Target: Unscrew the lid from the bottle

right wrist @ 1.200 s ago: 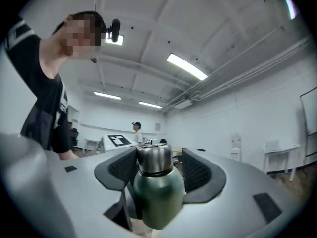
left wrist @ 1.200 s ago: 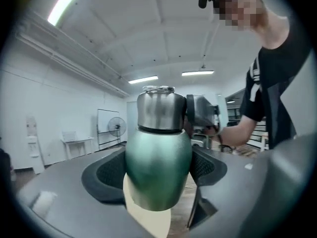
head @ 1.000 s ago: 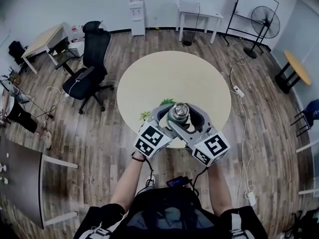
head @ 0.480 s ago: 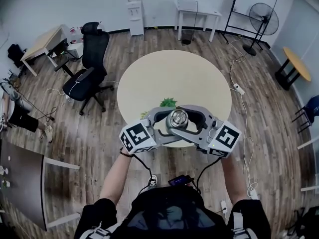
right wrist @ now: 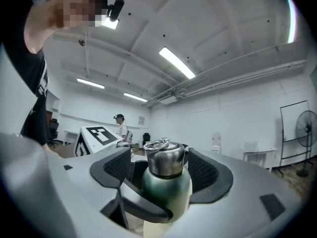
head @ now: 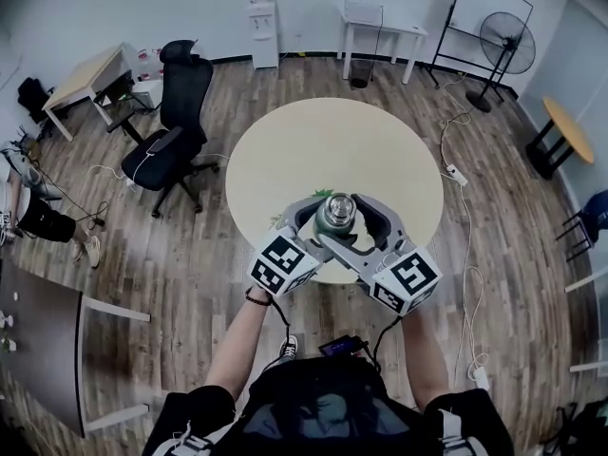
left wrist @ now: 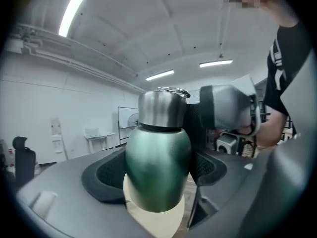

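A green bottle point(head: 334, 220) with a steel lid point(head: 336, 205) hangs upright over the near edge of the round beige table point(head: 332, 141). My left gripper point(head: 330, 226) is shut on the green body point(left wrist: 157, 167), its pads pressed against both sides. My right gripper point(head: 339, 209) comes in from the other side at lid height. Its jaws have just been opening. The lid point(right wrist: 166, 158), which has a wire ring on top, stands between the pads point(right wrist: 118, 166) with a gap on each side. One left jaw wraps the body point(right wrist: 166, 188) below.
A black office chair point(head: 176, 112) stands left of the table. At the back are a white side table point(head: 380, 28) and a fan point(head: 503, 44). Cables run over the wooden floor on the right point(head: 465, 217). A person point(right wrist: 120, 125) stands far off.
Half a second ago both marker cubes were swung wide apart. They have come back close together, much as a second ago. The bottle has stayed between the grippers.
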Demonstrator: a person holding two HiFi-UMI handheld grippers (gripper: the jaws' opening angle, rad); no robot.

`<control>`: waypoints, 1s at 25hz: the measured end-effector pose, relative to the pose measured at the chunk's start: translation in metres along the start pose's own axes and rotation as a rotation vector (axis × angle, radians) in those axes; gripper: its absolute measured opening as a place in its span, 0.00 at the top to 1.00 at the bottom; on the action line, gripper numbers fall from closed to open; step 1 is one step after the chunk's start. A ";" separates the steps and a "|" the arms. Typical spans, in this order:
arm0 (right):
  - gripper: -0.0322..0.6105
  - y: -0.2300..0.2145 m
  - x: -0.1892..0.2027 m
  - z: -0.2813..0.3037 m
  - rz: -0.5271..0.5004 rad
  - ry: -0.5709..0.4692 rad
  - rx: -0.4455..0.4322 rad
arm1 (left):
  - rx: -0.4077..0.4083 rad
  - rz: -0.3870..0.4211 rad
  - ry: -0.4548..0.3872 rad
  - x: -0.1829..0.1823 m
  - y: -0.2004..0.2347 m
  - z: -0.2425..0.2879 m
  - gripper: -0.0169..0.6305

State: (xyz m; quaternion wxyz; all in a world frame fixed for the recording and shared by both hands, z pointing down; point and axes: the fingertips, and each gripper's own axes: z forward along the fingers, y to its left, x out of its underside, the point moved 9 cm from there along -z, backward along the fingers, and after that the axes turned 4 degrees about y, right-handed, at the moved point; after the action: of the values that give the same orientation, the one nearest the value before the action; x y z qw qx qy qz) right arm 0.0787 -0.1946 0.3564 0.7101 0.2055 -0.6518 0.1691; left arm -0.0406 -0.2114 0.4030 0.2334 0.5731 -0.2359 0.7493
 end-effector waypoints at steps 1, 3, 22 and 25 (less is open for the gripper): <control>0.38 0.000 0.004 0.001 0.017 0.001 0.059 | -0.047 -0.007 0.012 0.002 0.000 0.002 0.40; 0.41 -0.001 0.010 0.005 0.046 0.010 0.164 | -0.138 -0.018 0.031 0.006 -0.002 0.004 0.40; 0.55 -0.008 -0.034 -0.004 -0.034 -0.018 -0.448 | 0.371 0.085 -0.085 -0.017 -0.001 -0.031 0.40; 0.44 -0.008 -0.024 0.002 -0.012 -0.003 -0.277 | 0.173 0.031 -0.064 -0.008 0.004 -0.022 0.40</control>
State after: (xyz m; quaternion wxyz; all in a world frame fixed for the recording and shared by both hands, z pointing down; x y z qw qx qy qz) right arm 0.0789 -0.2020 0.3321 0.7318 0.1093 -0.6687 0.0730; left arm -0.0576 -0.2015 0.3902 0.1640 0.6111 -0.1864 0.7516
